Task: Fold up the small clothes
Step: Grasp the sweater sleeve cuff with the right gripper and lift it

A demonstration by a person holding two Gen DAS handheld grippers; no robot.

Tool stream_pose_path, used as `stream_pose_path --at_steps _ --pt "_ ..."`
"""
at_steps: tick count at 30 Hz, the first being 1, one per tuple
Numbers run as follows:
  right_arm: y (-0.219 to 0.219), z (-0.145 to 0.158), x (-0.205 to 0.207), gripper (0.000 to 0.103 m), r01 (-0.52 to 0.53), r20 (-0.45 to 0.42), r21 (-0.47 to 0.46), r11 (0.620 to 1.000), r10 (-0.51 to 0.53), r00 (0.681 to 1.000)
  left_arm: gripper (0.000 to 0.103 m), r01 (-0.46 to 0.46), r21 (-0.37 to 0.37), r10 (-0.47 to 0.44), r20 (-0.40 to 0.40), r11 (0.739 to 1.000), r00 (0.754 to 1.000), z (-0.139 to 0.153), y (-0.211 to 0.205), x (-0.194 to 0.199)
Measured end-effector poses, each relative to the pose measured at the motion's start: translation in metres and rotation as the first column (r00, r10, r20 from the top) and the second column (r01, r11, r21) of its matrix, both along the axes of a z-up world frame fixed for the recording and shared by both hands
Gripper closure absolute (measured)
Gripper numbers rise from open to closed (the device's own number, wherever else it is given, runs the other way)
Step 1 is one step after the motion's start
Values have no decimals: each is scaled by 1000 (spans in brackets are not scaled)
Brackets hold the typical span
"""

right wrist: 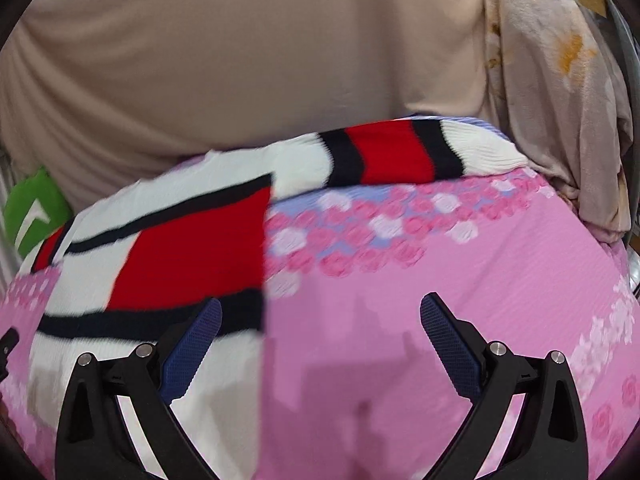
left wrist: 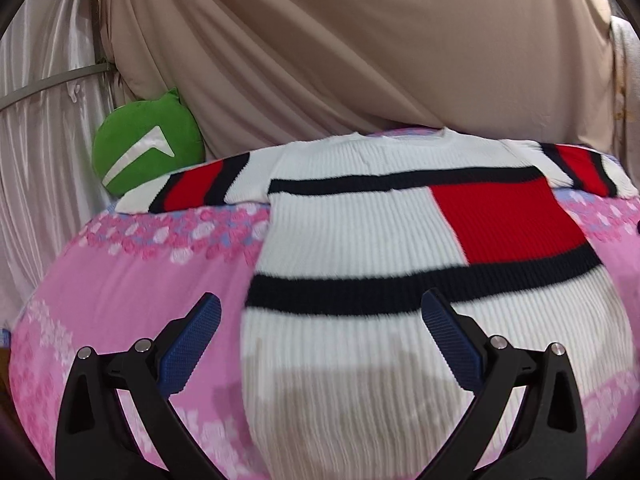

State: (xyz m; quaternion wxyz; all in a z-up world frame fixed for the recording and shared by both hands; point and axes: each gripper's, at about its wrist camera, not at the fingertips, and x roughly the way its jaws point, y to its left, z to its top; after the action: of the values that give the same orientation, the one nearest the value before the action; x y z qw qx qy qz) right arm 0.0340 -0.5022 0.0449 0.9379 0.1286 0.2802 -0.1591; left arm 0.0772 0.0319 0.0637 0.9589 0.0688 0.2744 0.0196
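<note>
Black plastic arms with blue cross-hatched pads fill the lower edge of both views: the left tongs [left wrist: 320,320] stand spread wide with nothing between the pads, and the right tongs [right wrist: 320,320] are spread just as wide and equally empty. Under the left tongs, filling the centre of that frame, lies the sweater [left wrist: 360,240], a ribbed white knit with thick navy bands and a solid red rectangle at the right of its chest; it is laid flat, neckline toward the top of the frame, both short striped sleeves stretched out sideways. It rests on a pink bedsheet [left wrist: 132,280] of fine crinkled weave printed with bands of pink and white roses. In the right wrist view the sweater sits in the left half, with one striped sleeve reaching across the upper centre, while the right tongs hover over bare pink sheet. A round green plush cushion [left wrist: 148,148] with a white arrowhead mark sits at the left, against draped beige cloth [left wrist: 340,48]. Motion blur softens both frames.
</note>
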Motion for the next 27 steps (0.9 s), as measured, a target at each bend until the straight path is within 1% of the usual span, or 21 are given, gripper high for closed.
stream_pose_path --at_steps 1,2,3,4,7,10,13,16,17,19,20,21,22,23,24,26,27 --pt "-24 1 13 5 38 -6 17 999 -37 999 5 -12 10 12 5 1000 1000 2 0 13" --pt "-47 2 26 8 76 -13 31 997 -75 997 5 -29 24 28 5 999 1000 3 -1 23" --pt "-70 2 38 19 117 -18 43 992 -116 993 5 -41 38 41 1 998 999 3 -3 34" --pt "-96 1 51 23 158 -23 66 985 -157 987 5 -49 49 49 -5 998 999 4 -4 47" --pt "-161 -4 86 26 246 -30 154 957 -245 969 5 -69 51 71 -37 996 997 1 -6 75" --pt "-207 -12 104 26 297 -13 254 921 -303 953 5 -86 60 89 -48 994 995 -2 -10 96" --pt "-234 -21 119 25 351 -34 315 882 -359 933 5 -88 82 92 -53 993 994 -6 -16 112" --pt "-250 -28 130 25 382 -58 356 853 -388 920 5 -79 94 86 -68 992 994 -11 -21 125" --pt "-254 -29 135 24 388 -58 361 848 -395 917 5 -79 103 86 -70 992 994 -13 -23 129" --pt "-253 -25 143 27 397 -51 342 852 -405 913 5 -75 109 84 -73 991 994 -16 -24 135" --pt "-254 -23 149 35 392 -50 341 854 -400 915 5 -73 108 81 -76 991 994 -17 -25 139" --pt "-254 -21 153 50 389 -50 339 857 -397 917 5 -71 110 80 -79 991 994 -18 -25 141" --pt "-253 -17 159 61 370 -40 346 862 -381 924 5 -69 113 79 -82 991 994 -20 -26 144" --pt "-251 -13 165 83 346 -30 358 867 -360 933 5 -67 115 77 -85 991 993 -21 -27 146" --pt "-247 -7 170 86 333 -18 358 872 -350 937 5 -66 117 77 -86 991 993 -22 -27 147" --pt "-229 19 180 87 288 60 332 898 -325 944 5 -65 121 76 -88 991 993 -24 -27 151" --pt "-215 35 186 88 244 107 319 916 -291 951 5 -65 122 76 -89 990 993 -25 -26 152"
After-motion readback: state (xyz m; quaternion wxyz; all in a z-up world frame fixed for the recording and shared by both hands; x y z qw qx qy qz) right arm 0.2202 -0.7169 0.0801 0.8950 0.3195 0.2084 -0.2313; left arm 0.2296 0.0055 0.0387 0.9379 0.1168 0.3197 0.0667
